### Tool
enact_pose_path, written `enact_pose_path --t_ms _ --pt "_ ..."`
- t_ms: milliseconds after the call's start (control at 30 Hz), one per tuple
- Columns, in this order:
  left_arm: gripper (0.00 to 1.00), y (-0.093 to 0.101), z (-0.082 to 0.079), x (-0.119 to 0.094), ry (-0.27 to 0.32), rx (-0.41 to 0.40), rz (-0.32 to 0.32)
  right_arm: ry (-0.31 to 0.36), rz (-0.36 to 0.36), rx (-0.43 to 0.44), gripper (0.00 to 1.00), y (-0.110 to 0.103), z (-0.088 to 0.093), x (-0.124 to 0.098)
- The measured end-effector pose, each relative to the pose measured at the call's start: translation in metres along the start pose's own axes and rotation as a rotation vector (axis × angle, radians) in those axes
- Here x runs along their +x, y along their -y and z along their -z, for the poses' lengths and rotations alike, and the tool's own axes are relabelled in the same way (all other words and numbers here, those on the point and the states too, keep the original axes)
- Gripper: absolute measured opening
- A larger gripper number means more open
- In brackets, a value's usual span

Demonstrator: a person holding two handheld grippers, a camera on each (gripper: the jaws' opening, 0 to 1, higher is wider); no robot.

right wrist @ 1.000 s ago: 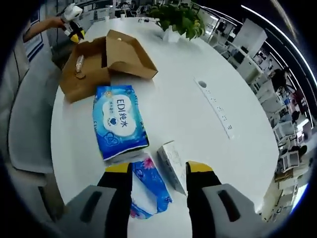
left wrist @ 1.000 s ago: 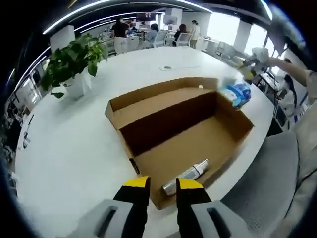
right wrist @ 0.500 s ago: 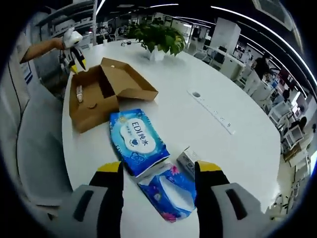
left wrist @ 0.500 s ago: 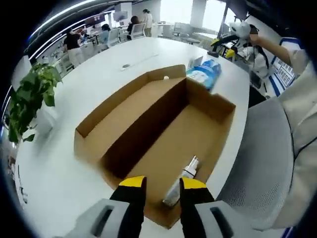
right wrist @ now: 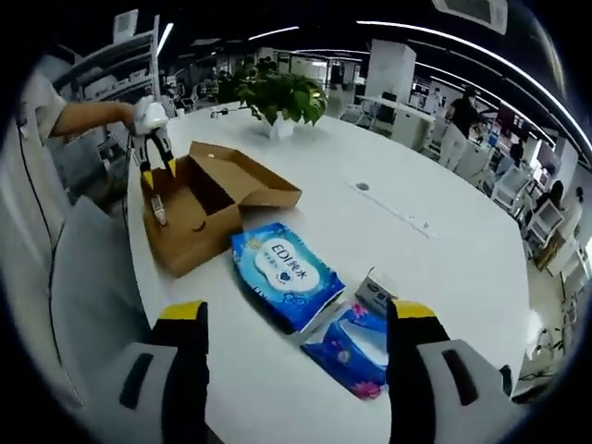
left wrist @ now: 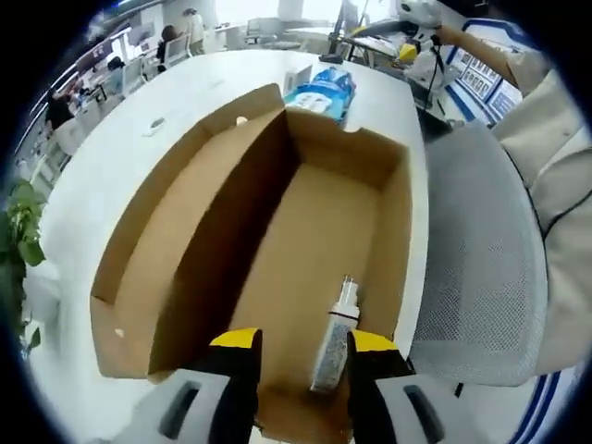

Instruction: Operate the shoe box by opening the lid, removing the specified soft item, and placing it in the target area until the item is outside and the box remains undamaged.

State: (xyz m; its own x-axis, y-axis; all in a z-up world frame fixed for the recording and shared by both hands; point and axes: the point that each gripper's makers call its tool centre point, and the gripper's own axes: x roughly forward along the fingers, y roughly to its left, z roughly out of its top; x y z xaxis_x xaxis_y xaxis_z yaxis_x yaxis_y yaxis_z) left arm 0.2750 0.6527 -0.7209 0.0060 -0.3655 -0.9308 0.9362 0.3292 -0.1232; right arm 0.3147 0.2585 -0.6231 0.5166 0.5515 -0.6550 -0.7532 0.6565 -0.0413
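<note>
1. The box [left wrist: 305,240] lies open on the white surface [left wrist: 120,176], its lid [left wrist: 176,231] folded back flat beside the tray.
2. Left gripper view: the left gripper [left wrist: 296,344] hangs over the near end of the box, its yellow-tipped jaws apart with nothing between them.
3. A slim tube [left wrist: 333,338] lies in the tray along the right wall, cap pointing to the far end, just beside the right jaw tip; whether they touch I cannot tell.
4. Beyond the far end of the box lies a blue pack [left wrist: 322,91] on the surface.
5. A grey chair [left wrist: 472,268] stands at the surface's edge to the right, and a person's sleeve [left wrist: 546,139] shows past it.
6. Right gripper view: the right gripper [right wrist: 296,319] is wide open and empty, above the surface [right wrist: 435,250].
7. Between its jaws lie the blue pack [right wrist: 285,275], a floral tissue pack [right wrist: 356,344] just beside it, and a small carton [right wrist: 375,296] touching the tissue pack.
8. Farther off sits the box [right wrist: 208,199], with the left gripper [right wrist: 155,166] pointing down into it, held by a hand [right wrist: 125,113].
9. A plant [right wrist: 273,97] stands behind the box, and a power strip [right wrist: 398,211] lies well apart on the surface.
</note>
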Motion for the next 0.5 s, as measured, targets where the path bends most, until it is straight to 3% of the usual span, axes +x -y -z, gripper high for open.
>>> enact_pose_path --t_ms 500 --pt "0.54 0.013 -0.001 0.032 -0.124 0.107 0.178 -0.003 0.042 0.097 0.78 -0.023 0.037 -0.011"
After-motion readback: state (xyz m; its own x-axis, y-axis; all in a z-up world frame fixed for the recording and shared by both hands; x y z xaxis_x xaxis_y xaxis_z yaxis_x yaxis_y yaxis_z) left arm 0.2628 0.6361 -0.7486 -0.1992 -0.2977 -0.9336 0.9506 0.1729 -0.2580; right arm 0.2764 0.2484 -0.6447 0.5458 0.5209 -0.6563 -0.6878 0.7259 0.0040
